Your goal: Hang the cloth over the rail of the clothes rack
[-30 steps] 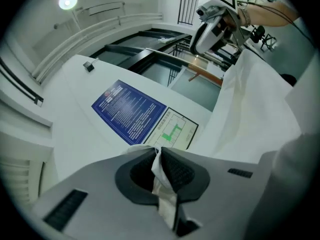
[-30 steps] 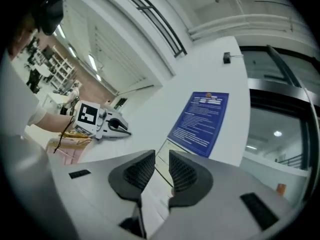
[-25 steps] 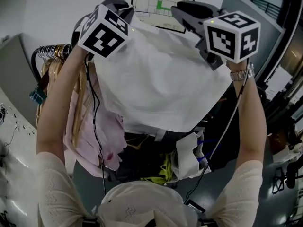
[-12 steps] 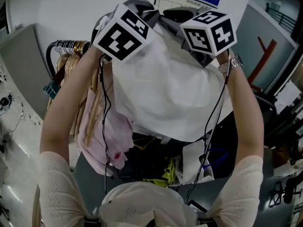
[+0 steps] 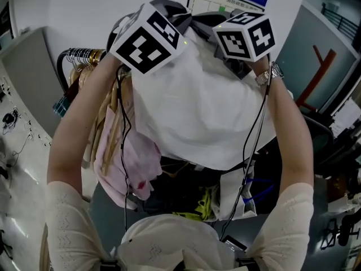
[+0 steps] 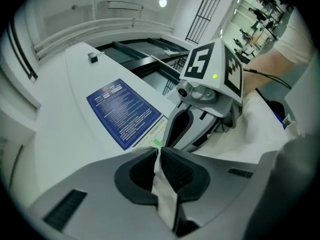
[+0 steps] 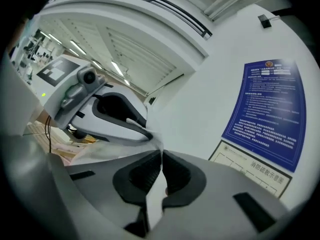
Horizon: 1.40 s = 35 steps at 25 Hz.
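A white cloth (image 5: 203, 112) hangs spread between both grippers, held up high in front of the wall. My left gripper (image 6: 159, 156) is shut on a pinched fold of the cloth (image 6: 165, 194); in the head view it is at upper left (image 5: 148, 38). Close beside it, my right gripper (image 7: 161, 156) has its jaws closing, with the cloth's edge (image 7: 155, 194) pressed between the pads; in the head view it is at upper right (image 5: 245, 35). The rack's chrome rail (image 5: 79, 54) runs at the left, below and beside the cloth.
Wooden hangers (image 5: 107, 123) and a pink garment (image 5: 132, 162) hang from the rail. A blue notice (image 7: 270, 114) is on the white wall ahead. Below the cloth are a white bag (image 5: 234, 193) and dark clutter with something yellow (image 5: 197, 205).
The right gripper has swung left toward the left one and closed on the cloth's edge. The cloth is bunched narrower between the two grippers.
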{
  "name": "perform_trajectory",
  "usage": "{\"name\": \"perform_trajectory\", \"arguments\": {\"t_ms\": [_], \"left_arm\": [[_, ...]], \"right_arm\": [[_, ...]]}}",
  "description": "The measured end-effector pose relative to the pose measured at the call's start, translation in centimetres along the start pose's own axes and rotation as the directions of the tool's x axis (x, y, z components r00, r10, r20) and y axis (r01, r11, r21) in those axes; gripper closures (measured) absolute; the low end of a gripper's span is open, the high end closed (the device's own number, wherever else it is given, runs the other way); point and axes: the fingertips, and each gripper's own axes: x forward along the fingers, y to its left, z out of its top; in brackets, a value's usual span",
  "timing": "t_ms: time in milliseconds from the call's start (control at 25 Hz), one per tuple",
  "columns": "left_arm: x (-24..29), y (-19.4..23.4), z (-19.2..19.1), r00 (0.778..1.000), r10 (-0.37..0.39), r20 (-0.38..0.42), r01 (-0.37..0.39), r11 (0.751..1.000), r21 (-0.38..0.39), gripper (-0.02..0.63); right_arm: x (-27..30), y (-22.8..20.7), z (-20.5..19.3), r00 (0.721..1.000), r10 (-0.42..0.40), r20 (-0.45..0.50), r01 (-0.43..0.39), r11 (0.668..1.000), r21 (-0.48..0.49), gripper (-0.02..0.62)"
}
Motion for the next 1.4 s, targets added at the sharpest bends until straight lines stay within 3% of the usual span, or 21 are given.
{"name": "perform_trajectory", "arguments": {"t_ms": [200, 320, 480, 640, 720, 1120, 1280, 1400], "left_arm": [[-2.7, 0.5, 0.7, 0.999, 0.026, -0.034, -0.022, 0.991, 0.131, 0.583], [-6.1, 0.4, 1.0, 1.0, -0.009, -0.022, 0.01, 0.996, 0.084, 0.583], [-9.4, -3.3, -1.5, 0.994, -0.076, -0.074, 0.071, 0.995, -0.066, 0.583], [-9.4, -6.5, -5.9, 0.975, -0.062, -0.212, 0.057, 0.998, -0.029, 0.583], [-8.9, -7.1, -7.1, 0.969, -0.069, -0.237, 0.067, 0.998, -0.014, 0.583], [-7.7, -5.8, -6.0, 0.981, -0.087, -0.173, 0.074, 0.994, -0.079, 0.587], [-7.5, -5.8, -6.2, 0.981, -0.105, -0.16, 0.086, 0.989, -0.122, 0.594], [-7.6, -5.8, -6.3, 0.983, -0.113, -0.143, 0.092, 0.985, -0.147, 0.594]], "right_arm": [[0.0, -1.4, -1.6, 0.998, -0.035, -0.044, 0.037, 0.997, 0.063, 0.568], [-0.2, -1.5, -1.3, 0.998, -0.055, -0.038, 0.057, 0.997, 0.056, 0.568], [-0.9, -3.2, -0.3, 0.984, -0.179, 0.014, 0.178, 0.983, 0.049, 0.566], [-1.1, -4.0, -0.5, 0.979, -0.205, 0.018, 0.203, 0.975, 0.091, 0.557], [-1.1, -4.5, -1.1, 0.974, -0.229, -0.002, 0.228, 0.97, 0.087, 0.557], [-4.7, -5.8, 2.7, 0.934, -0.301, 0.193, 0.26, 0.942, 0.213, 0.557], [-8.2, -3.6, 5.0, 0.926, -0.275, 0.258, 0.222, 0.951, 0.217, 0.557], [-13.6, 0.0, 6.0, 0.899, -0.281, 0.335, 0.205, 0.947, 0.247, 0.557]]}}
